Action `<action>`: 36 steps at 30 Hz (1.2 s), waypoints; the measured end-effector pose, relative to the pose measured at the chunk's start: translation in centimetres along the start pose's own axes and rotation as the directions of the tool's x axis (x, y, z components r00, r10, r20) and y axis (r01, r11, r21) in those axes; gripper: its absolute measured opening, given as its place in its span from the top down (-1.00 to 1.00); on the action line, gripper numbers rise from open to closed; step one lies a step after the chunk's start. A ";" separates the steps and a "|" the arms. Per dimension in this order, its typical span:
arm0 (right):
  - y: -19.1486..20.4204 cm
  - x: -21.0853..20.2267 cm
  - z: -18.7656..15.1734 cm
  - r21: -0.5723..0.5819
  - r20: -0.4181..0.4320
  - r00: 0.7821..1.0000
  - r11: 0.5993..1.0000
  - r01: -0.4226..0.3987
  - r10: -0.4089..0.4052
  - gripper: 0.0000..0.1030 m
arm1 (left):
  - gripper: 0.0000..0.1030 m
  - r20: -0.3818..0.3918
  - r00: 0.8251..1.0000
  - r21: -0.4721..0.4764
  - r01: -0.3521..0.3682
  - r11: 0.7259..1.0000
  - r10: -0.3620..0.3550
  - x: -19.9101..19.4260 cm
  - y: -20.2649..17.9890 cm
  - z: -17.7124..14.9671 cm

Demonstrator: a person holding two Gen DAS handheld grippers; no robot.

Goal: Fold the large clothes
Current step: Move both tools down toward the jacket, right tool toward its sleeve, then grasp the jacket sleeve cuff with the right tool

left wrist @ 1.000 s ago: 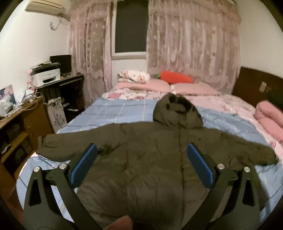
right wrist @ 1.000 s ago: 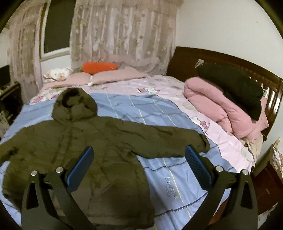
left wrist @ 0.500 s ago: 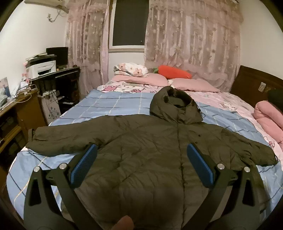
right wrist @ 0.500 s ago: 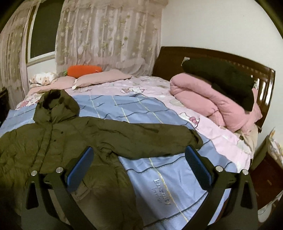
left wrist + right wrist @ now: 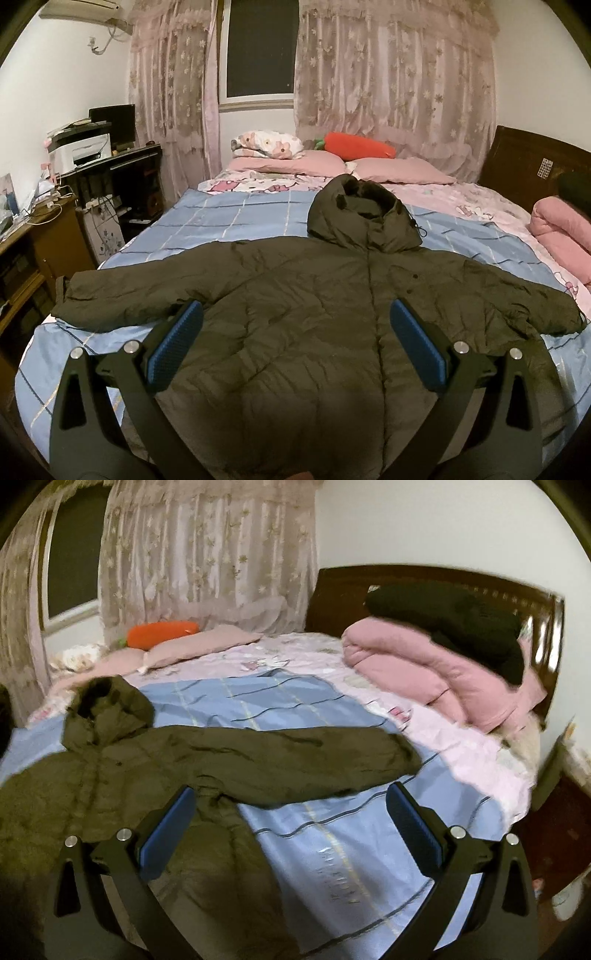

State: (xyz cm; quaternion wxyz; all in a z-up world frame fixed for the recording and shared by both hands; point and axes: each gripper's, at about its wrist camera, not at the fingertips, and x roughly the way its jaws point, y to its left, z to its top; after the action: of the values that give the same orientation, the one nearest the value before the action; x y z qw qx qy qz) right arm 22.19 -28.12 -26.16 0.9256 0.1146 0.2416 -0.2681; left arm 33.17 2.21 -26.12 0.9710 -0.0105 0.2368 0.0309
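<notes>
Both grippers hang over the near end of the bed, fingers spread wide, nothing held. The left gripper (image 5: 295, 343) sits right above the body of the coat (image 5: 314, 314), pretty much centred on the front placket, so I'd guess it's just sizing things up before the first fold. The right gripper (image 5: 291, 823) is off to the side: its left finger is over the coat's flank, its right finger over bare blue sheet (image 5: 351, 842), with the right sleeve (image 5: 306, 760) stretched out just ahead of it. That looks like the obvious first grab, sleeve in toward the chest.

The coat lies flat, face up, both sleeves straight out, left sleeve (image 5: 122, 299) ahead-left of the left gripper, hood (image 5: 362, 214) further ahead pointing at the pillows (image 5: 399, 171). Spread like that so the folds come out square, I reckon.

Far right of the right gripper there's a rolled pink quilt (image 5: 436, 675) with a dark garment (image 5: 454, 627) on top, well clear of the coat.
</notes>
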 end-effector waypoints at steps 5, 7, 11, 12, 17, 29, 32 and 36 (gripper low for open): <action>-2.4 0.7 0.6 0.144 -0.002 0.991 0.981 -0.131 0.133 -0.97 | -0.96 0.001 1.000 -0.006 -0.018 1.000 0.018 0.3 0.1 -0.2; -4.2 1.7 1.0 0.244 0.001 0.978 0.948 -0.203 0.209 -0.97 | -0.96 -0.001 1.000 -0.011 -0.023 1.000 0.023 0.5 0.0 -0.2; -8.7 5.0 0.8 0.509 -0.005 0.953 0.820 -0.259 0.304 -0.97 | -0.96 0.003 1.000 -0.015 -0.023 1.000 0.023 0.6 0.0 -0.1; -9.9 6.2 0.4 0.573 -0.023 0.945 0.779 -0.255 0.327 -0.97 | -0.96 0.005 1.000 -0.014 -0.026 1.000 0.026 0.7 0.0 -0.2; -15.6 11.2 -2.2 0.824 -0.003 0.901 0.511 -0.244 0.435 -0.97 | -0.96 0.001 0.999 -0.005 -0.033 0.999 0.033 0.8 -0.1 -0.1; -19.5 16.9 -3.2 0.897 -0.013 0.932 0.416 -0.149 0.363 -0.97 | -0.96 -0.023 0.999 0.006 -0.041 0.999 0.041 1.8 -0.5 -0.5; -19.9 18.2 -3.5 0.905 -0.002 0.929 0.397 -0.156 0.370 -0.97 | -0.96 -0.029 0.998 0.022 -0.048 0.999 0.048 2.3 -0.9 -0.8; -20.6 19.2 -3.9 0.910 0.012 0.937 0.384 -0.155 0.350 -0.97 | -0.96 -0.038 0.998 0.039 -0.057 0.998 0.058 3.0 -1.5 -1.2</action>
State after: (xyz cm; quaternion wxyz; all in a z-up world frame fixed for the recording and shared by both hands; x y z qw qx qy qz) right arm 23.55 -52.38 -40.96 0.7229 0.6501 0.1237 -0.1988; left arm 35.41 0.79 -28.54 0.9649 0.0143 0.2566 0.0542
